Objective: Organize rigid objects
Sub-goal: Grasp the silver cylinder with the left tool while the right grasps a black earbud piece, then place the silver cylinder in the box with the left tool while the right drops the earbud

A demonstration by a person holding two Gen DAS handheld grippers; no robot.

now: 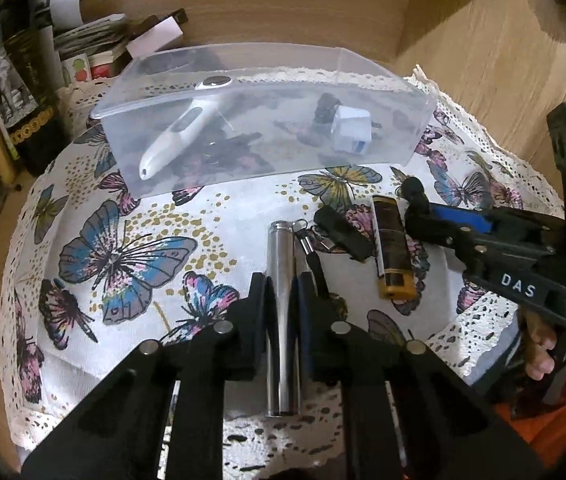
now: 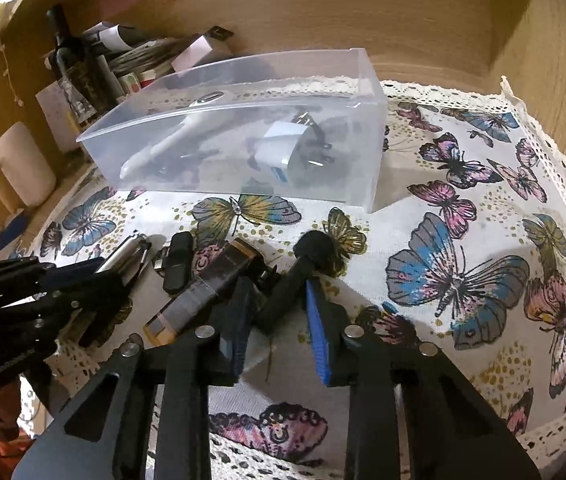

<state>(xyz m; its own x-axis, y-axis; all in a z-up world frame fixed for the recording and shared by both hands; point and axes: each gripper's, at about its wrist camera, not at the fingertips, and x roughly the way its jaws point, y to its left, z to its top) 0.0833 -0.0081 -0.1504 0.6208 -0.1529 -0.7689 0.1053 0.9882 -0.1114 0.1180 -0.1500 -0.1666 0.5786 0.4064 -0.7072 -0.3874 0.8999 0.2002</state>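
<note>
A clear plastic bin [image 1: 387,152] [image 2: 367,176] stands at the back of the butterfly cloth, holding a white pen-shaped device [image 1: 179,136] and a white charger plug [image 1: 353,130] [image 2: 279,148]. My left gripper [image 1: 281,292] is shut on a silver metal cylinder [image 1: 281,320] [image 2: 127,258] lying on the cloth. My right gripper [image 2: 279,292] [image 1: 423,208] is open around a black round-headed stick [image 2: 299,280]; the pads do not press it. A black clip [image 1: 343,232] [image 2: 177,262] and a brown-gold lighter [image 1: 393,252] [image 2: 203,292] lie between the grippers.
The butterfly tablecloth [image 2: 463,272] has a lace edge. Bottles, papers and boxes [image 1: 31,92] crowd the back left. A cream mug [image 2: 23,164] stands at the left. Wooden walls [image 2: 323,12] close the back and right.
</note>
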